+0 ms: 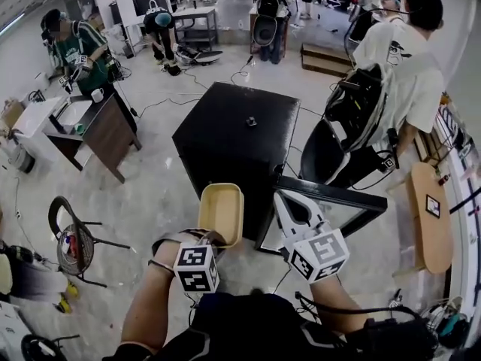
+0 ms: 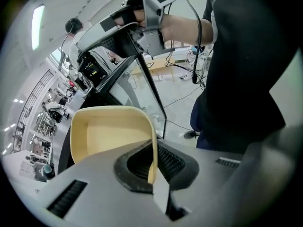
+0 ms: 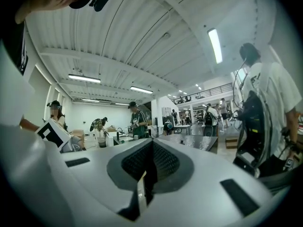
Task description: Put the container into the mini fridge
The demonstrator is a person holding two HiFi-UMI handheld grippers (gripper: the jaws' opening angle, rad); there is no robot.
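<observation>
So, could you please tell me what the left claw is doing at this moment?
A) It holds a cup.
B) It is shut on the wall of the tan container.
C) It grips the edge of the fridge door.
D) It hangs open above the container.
B: in the left gripper view the left claw is pinched on the thin wall of the tan container, which is held up near the mini fridge.

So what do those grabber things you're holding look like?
The left tongs and right tongs are pale grey plastic with dark ribbed pads. Each has a white cube with black square markers. A black cable hangs off the right one. The person wears a black top.
</observation>
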